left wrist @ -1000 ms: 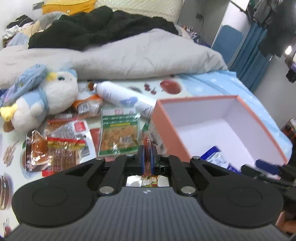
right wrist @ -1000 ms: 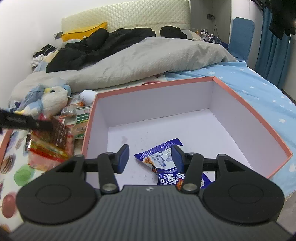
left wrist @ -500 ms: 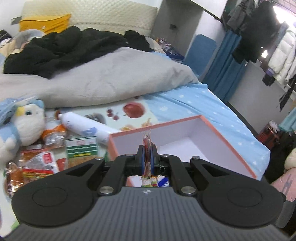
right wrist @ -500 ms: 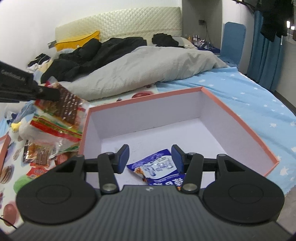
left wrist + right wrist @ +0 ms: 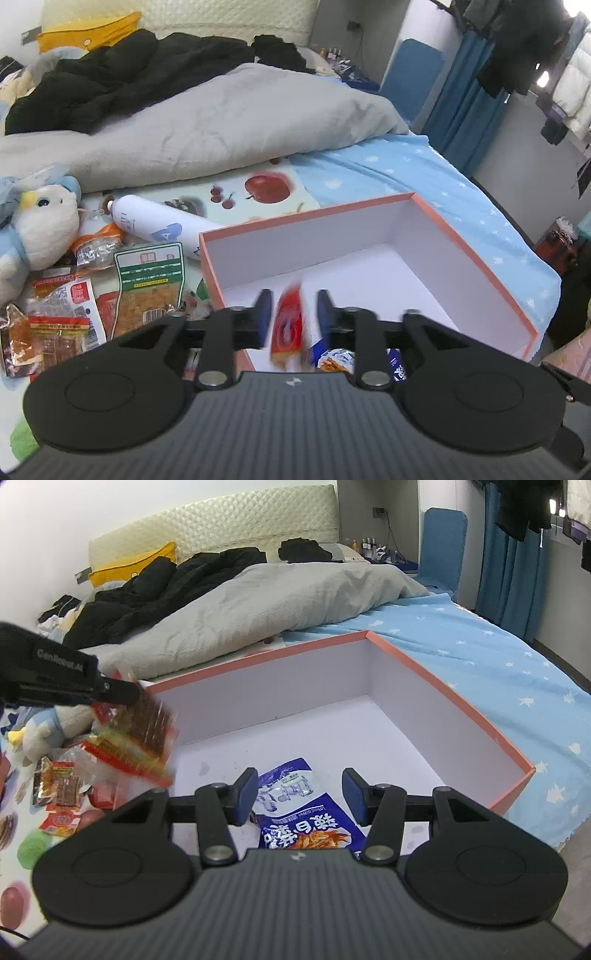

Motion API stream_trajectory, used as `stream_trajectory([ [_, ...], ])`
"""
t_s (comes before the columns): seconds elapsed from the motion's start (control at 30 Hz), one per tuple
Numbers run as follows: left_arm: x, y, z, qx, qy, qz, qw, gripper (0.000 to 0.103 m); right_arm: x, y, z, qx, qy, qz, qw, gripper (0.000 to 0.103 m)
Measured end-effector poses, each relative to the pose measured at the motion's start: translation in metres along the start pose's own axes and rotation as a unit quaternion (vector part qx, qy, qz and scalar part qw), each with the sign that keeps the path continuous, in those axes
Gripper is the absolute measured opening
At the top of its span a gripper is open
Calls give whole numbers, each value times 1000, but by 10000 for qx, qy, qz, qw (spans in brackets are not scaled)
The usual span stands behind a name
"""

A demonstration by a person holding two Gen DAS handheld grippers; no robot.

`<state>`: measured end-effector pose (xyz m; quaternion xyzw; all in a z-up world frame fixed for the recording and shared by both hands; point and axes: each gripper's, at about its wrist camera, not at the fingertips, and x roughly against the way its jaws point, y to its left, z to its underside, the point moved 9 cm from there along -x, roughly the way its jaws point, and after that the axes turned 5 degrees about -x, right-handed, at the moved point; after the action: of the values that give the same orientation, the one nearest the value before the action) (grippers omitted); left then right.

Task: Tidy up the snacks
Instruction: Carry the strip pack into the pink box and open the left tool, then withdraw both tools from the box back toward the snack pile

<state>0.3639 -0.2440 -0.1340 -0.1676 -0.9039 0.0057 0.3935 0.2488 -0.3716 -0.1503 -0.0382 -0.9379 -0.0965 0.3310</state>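
Since a second ago my left gripper point(image 5: 291, 317) has carried the red snack packet point(image 5: 287, 325) from above the loose pile over to the left wall of the orange box point(image 5: 476, 258), and its jaws have just been opening. From the left wrist I now see the packet blurred and upright in the gap between the two blue pads, with daylight on either side of it, so the fingers are spread and no longer pinching it. From the right wrist the same packet point(image 5: 136, 734) hangs at the tip of the left gripper point(image 5: 122, 692), over the box's left rim; whether a pad touches it there I cannot tell. My right gripper point(image 5: 300, 794) sits low over the near end of the box, fingers spread apart with nothing pressed between them. Below that gap, on the white box floor, lies the blue snack bag point(image 5: 303, 812). Other packets point(image 5: 147, 284) lie on the bed left of the box, beside a plush toy point(image 5: 40, 225) and a white bottle point(image 5: 155, 225).
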Motion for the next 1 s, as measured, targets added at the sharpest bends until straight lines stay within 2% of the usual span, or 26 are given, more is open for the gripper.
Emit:
stream_trajectory([
  [0.03, 2, 0, 1, -6, -15, -3, 10000, 50, 1, 0, -1, 1, -8, 1, 10000, 53],
  [0.1, 8, 0, 1, -83, -81, -30, 9999, 52, 2, 1, -4, 1, -42, -12, 10000, 53],
  [0.4, 62, 11, -14, -201, -463, -12, 9987, 52, 30, 21, -30, 99, -459, -187, 9987, 53],
  [0.67, 125, 29, -19, -181, -873, -4, 9960, 52, 68, 60, -54, 308, -929, -561, 9936, 53],
  [1.0, 182, 63, 5, -195, -1132, -290, 9930, 52, 102, 111, -59, 435, -1233, -1117, 9851, 53],
])
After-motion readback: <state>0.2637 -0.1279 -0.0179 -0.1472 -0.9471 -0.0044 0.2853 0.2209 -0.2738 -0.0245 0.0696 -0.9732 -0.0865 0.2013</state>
